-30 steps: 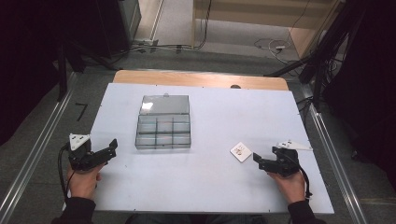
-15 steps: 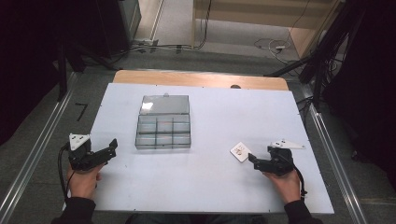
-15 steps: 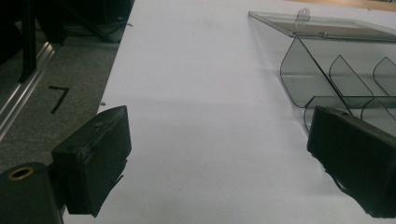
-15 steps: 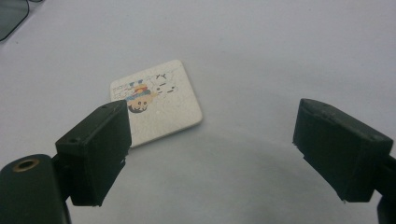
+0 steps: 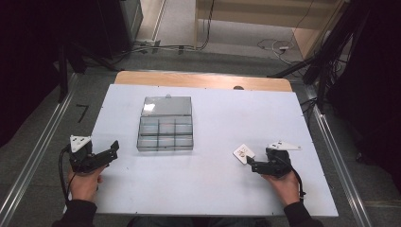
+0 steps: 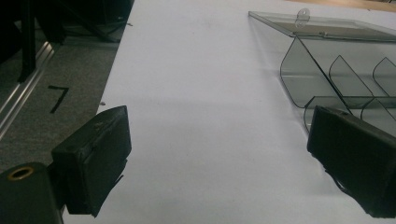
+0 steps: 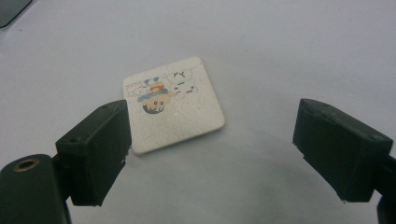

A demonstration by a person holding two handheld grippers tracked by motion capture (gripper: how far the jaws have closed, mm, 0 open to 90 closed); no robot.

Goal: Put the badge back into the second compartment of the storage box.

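Right gripper view: right gripper [image 7: 212, 154] spread wide, white picture tile [image 7: 173, 103] at eleven o'clock; left gripper [image 6: 219, 163] spread too.

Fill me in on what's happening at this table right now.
A person sits at a white table with a hand-held gripper in each hand. The right hand-held gripper is open, its jaws either side of a small white picture tile lying flat, not yet gripped. The left hand-held gripper is open too, holding nothing, near a clear compartment box with its lid open.
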